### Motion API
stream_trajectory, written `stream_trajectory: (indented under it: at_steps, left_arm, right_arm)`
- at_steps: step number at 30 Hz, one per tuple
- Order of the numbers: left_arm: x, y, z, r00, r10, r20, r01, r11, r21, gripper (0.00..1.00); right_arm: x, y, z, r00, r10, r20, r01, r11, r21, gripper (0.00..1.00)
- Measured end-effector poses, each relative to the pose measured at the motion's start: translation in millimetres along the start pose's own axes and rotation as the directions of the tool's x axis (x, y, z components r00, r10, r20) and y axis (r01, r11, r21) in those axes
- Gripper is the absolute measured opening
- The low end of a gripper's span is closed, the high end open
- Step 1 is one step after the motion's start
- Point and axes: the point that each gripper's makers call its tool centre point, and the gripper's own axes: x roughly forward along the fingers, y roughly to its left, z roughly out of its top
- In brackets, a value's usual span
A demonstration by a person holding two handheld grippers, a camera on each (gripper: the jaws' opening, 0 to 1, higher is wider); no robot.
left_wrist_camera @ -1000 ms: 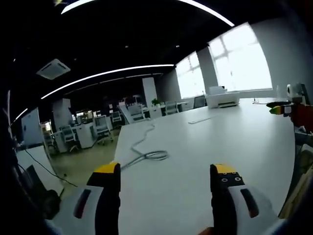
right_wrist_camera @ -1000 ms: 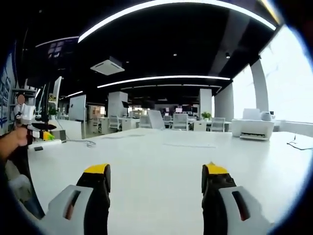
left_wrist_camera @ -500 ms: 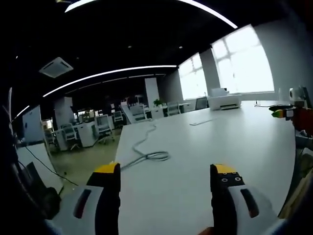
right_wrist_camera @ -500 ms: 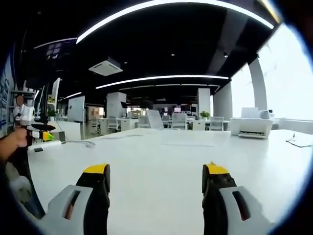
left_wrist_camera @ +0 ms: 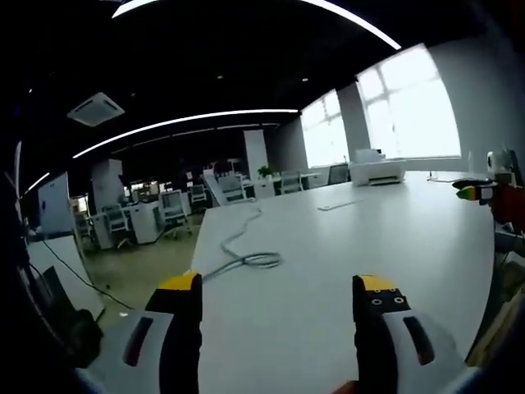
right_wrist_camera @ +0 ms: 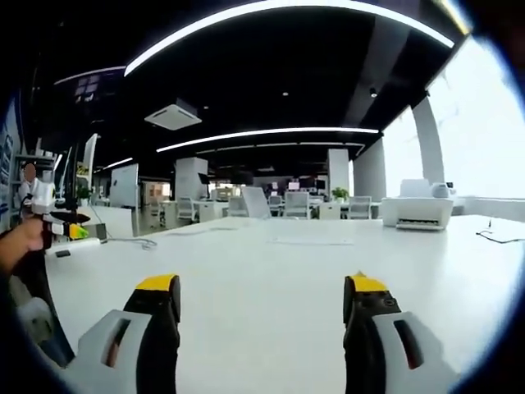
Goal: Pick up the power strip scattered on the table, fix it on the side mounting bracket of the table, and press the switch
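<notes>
Both grippers, left [left_wrist_camera: 277,291] and right [right_wrist_camera: 260,294], are held with jaws spread, nothing gripped, over the table [left_wrist_camera: 369,238]. Power strip [right_wrist_camera: 75,244] is seen at the table's far-left edge, cable [left_wrist_camera: 242,259] coiled nearby.

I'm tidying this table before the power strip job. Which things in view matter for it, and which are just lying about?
For the job:
- left tool, open
- right tool, open
- grey cable on the table, probably the power strip's lead

Lying about:
- white printer
- flat pale item, too small to tell
</notes>
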Motion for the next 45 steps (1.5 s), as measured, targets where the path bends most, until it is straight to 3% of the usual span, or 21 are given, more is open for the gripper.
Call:
stream_trajectory:
  at_steps: [13, 23, 30, 45]
  left_arm:
    - [-4, 3.6, -4.9, 1.000, -0.001, -0.001, 0.001, 1.000, -0.021, 0.78]
    - [-8, 1.1, 1.1, 1.000, -0.005, 0.014, 0.006, 1.000, -0.025, 0.78]
    - [-7, -2.8, 5.6, 1.000, -0.006, 0.004, 0.006, 1.000, -0.026, 0.78]
    - [-14, -10.1, 20.5, 1.000, -0.011, 0.030, 0.012, 0.999, -0.030, 0.78]
  right_arm:
    - [-1, 9, 8.5, 1.000, 0.001, 0.003, -0.001, 1.000, -0.027, 0.79]
    - [-5, 16, 13.3, 1.000, 0.008, 0.011, -0.007, 1.000, -0.029, 0.79]
    - [-14, 7, 14.7, 1.000, -0.001, 0.019, 0.002, 1.000, -0.014, 0.78]
    - [-29, 5, 33.2, 0.998, -0.009, 0.062, 0.010, 1.000, -0.017, 0.78]
